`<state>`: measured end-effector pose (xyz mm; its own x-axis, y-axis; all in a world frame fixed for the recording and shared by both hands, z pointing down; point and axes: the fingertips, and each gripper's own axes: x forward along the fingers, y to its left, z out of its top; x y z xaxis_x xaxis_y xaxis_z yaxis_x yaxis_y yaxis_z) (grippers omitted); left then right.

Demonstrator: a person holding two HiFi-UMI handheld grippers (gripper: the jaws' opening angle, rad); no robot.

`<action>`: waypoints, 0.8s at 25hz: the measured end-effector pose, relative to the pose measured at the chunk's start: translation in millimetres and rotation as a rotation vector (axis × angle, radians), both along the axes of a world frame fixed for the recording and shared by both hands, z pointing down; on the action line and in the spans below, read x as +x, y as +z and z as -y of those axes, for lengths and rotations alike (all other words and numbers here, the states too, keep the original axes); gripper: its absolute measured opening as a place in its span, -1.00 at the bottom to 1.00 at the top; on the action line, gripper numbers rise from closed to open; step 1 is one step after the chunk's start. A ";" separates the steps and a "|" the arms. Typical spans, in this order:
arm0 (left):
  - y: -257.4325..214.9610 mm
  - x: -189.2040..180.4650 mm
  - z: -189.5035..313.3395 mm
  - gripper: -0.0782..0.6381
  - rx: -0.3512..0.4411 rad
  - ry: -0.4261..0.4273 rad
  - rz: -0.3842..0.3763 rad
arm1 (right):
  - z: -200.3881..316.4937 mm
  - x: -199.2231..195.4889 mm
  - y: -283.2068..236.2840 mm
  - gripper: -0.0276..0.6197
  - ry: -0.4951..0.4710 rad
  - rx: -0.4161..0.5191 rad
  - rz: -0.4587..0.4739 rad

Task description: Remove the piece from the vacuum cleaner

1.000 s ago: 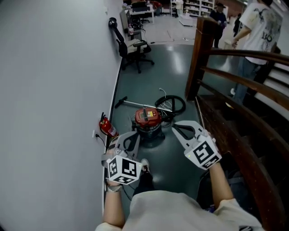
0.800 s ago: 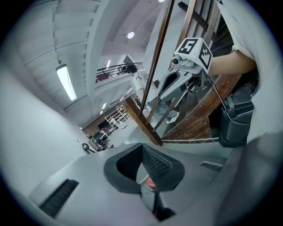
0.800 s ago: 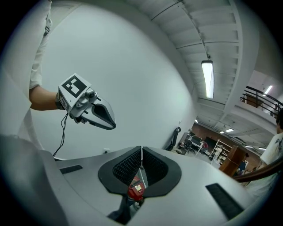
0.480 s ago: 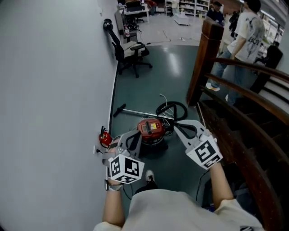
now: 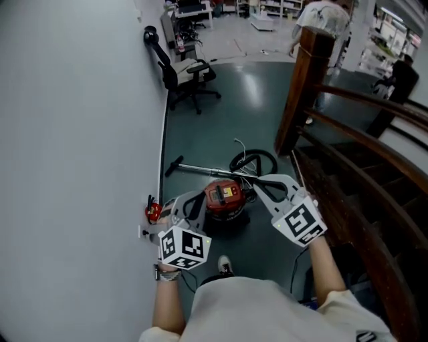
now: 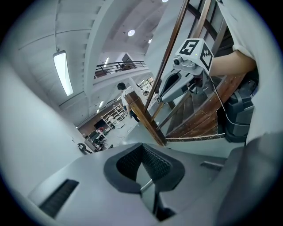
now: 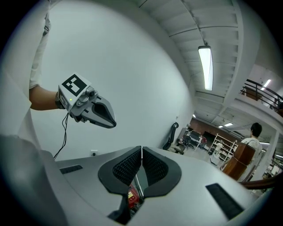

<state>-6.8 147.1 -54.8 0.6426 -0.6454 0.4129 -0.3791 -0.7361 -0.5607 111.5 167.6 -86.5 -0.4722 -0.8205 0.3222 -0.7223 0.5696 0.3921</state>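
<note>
The red vacuum cleaner (image 5: 223,198) stands on the dark green floor below me, with its black hose (image 5: 253,161) coiled behind it. Its metal wand (image 5: 204,168) lies flat and ends in a black nozzle on the left. My left gripper (image 5: 175,203) hangs shut and empty above the vacuum's left side. My right gripper (image 5: 257,183) hangs shut and empty above its right side. Neither touches the vacuum. In the right gripper view the shut jaws (image 7: 141,153) show a sliver of red vacuum (image 7: 132,197) beneath, and the left gripper (image 7: 95,111) floats opposite. The left gripper view has its own jaws (image 6: 142,148) shut, facing the right gripper (image 6: 176,82).
A white wall (image 5: 73,133) runs along the left, with a red fire extinguisher (image 5: 153,212) at its foot. A wooden stair railing (image 5: 302,87) and steps rise on the right. An office chair (image 5: 187,72) and desks stand farther back, where a person (image 5: 322,15) walks.
The view has shifted, so the vacuum now lies closer between the two grippers. The people at the back right have walked on. Both grippers stay shut.
</note>
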 end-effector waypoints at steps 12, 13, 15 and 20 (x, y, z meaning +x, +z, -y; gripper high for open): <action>20.3 -8.2 47.9 -0.79 -0.055 -0.020 0.001 | 49.9 -1.0 13.7 -0.82 -0.006 -0.029 0.005; 21.9 -9.6 52.7 -0.79 -0.057 -0.023 0.001 | 54.2 -1.9 16.7 -0.82 -0.008 -0.036 0.003; 25.9 -12.6 62.2 -0.79 -0.063 -0.026 0.000 | 62.8 -4.9 23.3 -0.82 -0.013 -0.047 0.000; 40.4 -23.4 88.4 -0.79 -0.093 -0.039 0.003 | 89.2 -13.8 37.7 -0.82 -0.015 -0.069 0.014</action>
<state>-30.2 58.8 -14.3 0.6162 -0.6289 0.4741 -0.4072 -0.7697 -0.4917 97.7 78.4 -48.8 -0.4894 -0.7892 0.3710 -0.7186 0.6059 0.3412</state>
